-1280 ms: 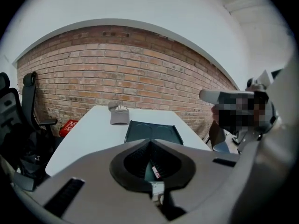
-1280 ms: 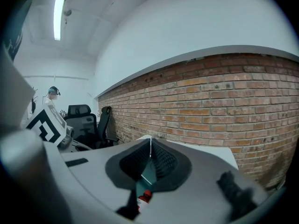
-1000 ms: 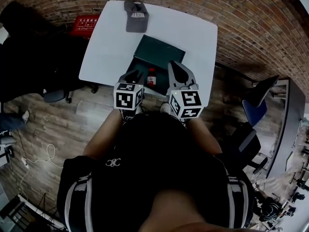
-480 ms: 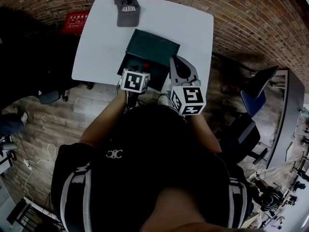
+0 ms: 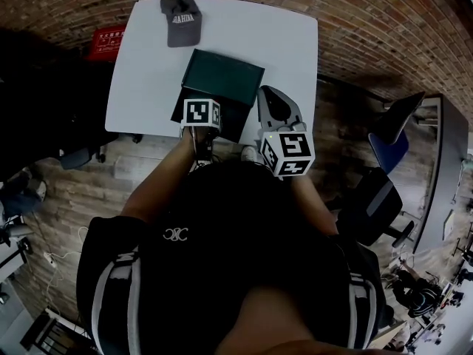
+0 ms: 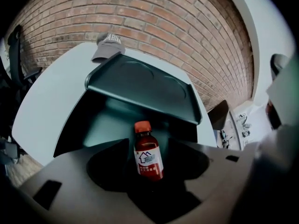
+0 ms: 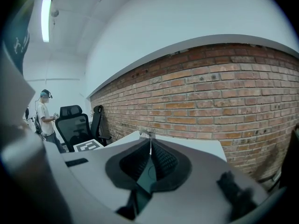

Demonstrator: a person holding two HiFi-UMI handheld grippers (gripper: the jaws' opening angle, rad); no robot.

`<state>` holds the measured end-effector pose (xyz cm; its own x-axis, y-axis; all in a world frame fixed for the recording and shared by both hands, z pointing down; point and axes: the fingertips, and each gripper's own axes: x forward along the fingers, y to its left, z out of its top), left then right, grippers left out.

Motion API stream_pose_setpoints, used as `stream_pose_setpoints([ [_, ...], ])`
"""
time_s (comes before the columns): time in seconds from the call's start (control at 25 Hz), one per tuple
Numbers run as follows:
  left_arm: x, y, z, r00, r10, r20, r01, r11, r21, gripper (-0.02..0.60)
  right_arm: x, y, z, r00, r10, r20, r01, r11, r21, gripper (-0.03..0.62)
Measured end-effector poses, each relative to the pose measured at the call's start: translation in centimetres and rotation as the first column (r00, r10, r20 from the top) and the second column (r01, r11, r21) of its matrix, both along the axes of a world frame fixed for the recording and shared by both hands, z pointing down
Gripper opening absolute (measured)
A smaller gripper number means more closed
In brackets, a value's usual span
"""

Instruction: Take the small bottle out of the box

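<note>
A small brown bottle (image 6: pixel 148 155) with an orange cap and a white label stands upright inside the dark green box (image 5: pixel 222 76), under its raised lid (image 6: pixel 140 85). My left gripper (image 6: pixel 149 146) reaches into the box's front with the bottle in the gap between its jaws. The jaws are opening and stand wide, their pads off the glass. In the head view the left gripper (image 5: pixel 202 100) hides the bottle. My right gripper (image 5: pixel 272 103) hovers just right of the box, its tips (image 7: pixel 150 141) together with nothing between them.
The box sits near the front edge of a white table (image 5: pixel 148 72). A grey cap (image 5: pixel 181 21) lies at the table's far side. A brick wall runs behind, office chairs stand around, and a person stands far off in the right gripper view.
My left gripper has moved forward into the box's front and now covers the bottle in the head view. The right gripper has hardly moved.
</note>
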<state>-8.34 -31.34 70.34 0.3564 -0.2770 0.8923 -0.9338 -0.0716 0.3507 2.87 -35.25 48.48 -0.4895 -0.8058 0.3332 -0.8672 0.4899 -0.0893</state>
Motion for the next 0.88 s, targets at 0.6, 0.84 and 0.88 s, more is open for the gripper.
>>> stream_pose_setpoints([
  [0.6, 0.8, 0.3, 3.9, 0.986, 0.127, 0.106, -0.102, 0.971, -0.216, 0.230, 4.6, -0.6, 0.3, 0.999, 0.042, 0.020, -0.042, 0.999, 0.006, 0.031],
  [0.84, 1.5, 0.4, 4.6, 0.968, 0.235, 0.088, -0.201, 0.936, -0.289, 0.236, 5.4, -0.5, 1.0, 1.000, 0.026, 0.009, -0.025, 1.000, -0.019, 0.031],
  [0.88, 1.5, 0.5, 4.7, 0.960, 0.260, 0.104, -0.221, 0.931, -0.289, 0.237, 5.3, -0.5, 1.0, 1.000, 0.019, 0.009, -0.019, 1.000, -0.021, 0.031],
])
